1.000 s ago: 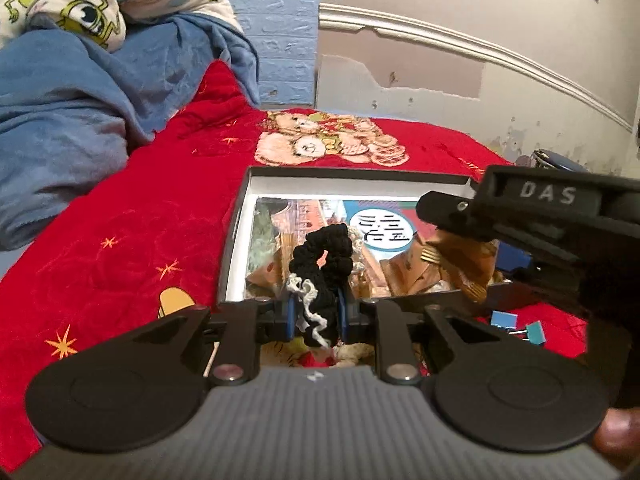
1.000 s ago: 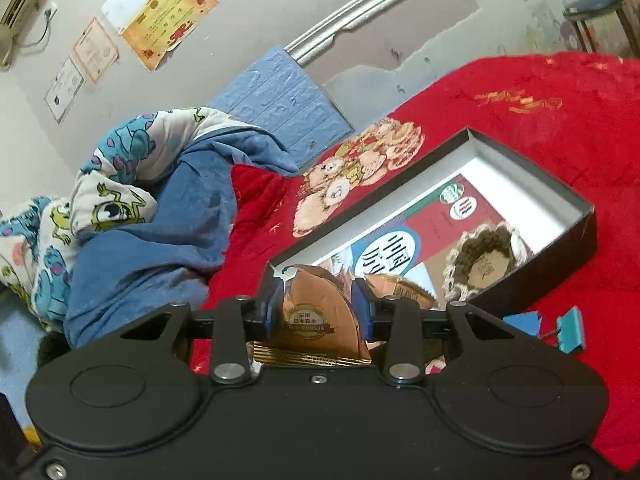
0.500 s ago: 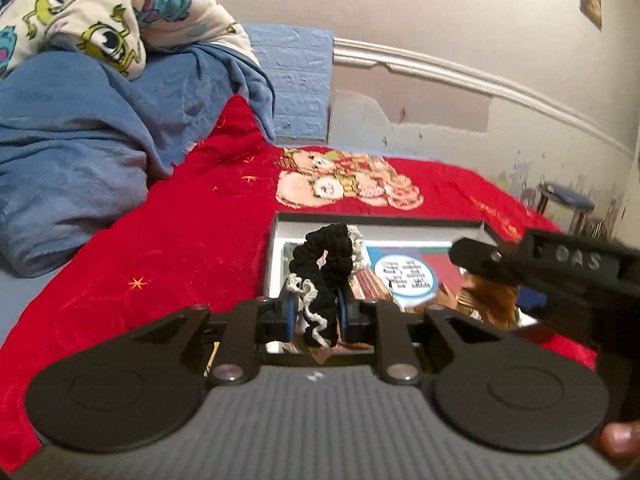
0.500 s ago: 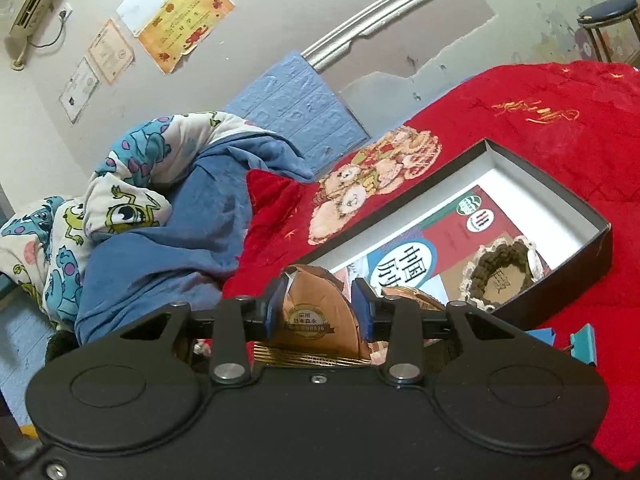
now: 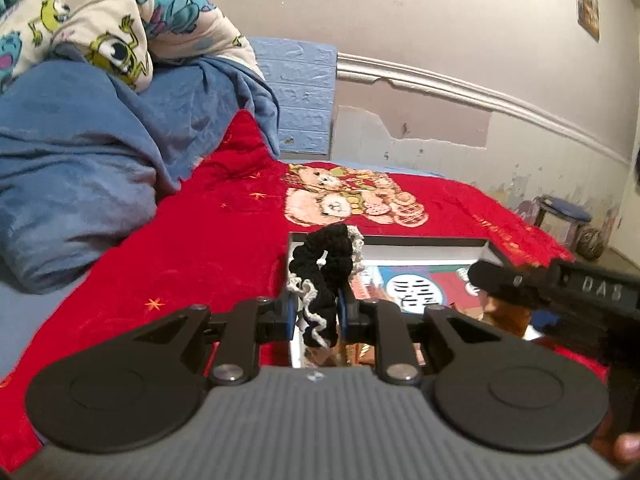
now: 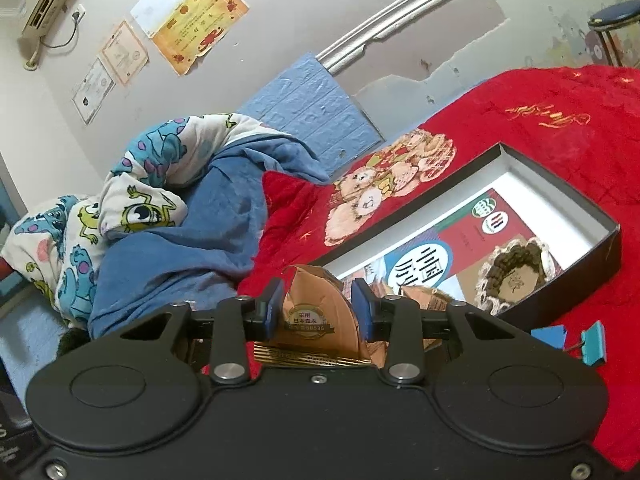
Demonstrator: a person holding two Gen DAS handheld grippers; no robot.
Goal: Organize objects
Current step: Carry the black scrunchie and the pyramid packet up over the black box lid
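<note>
**Both claws loaded over the box**

L claw is pinching our black scrunchie, box at 3 o'clock of it. R claw grips a brown packet; brown scrunchie sits inside the box at 3 o'clock.

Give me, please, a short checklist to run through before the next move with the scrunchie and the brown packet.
1. Left gripper shut on the black scrunchie: ok, both pads press it.
2. Scrunchie clear of the box: ok, it hangs lifted in front of the box's near corner.
3. Right gripper shut on the brown packet: ok, it sits between the pads.
4. Free floor in the box: ok, white bottom shows along the far wall, beside the printed card.
5. Brown scrunchie out of the way: ok, it lies near the box's end.
6. Blue binder clips still outside the box: not ok, they lie on the red blanket.
</note>
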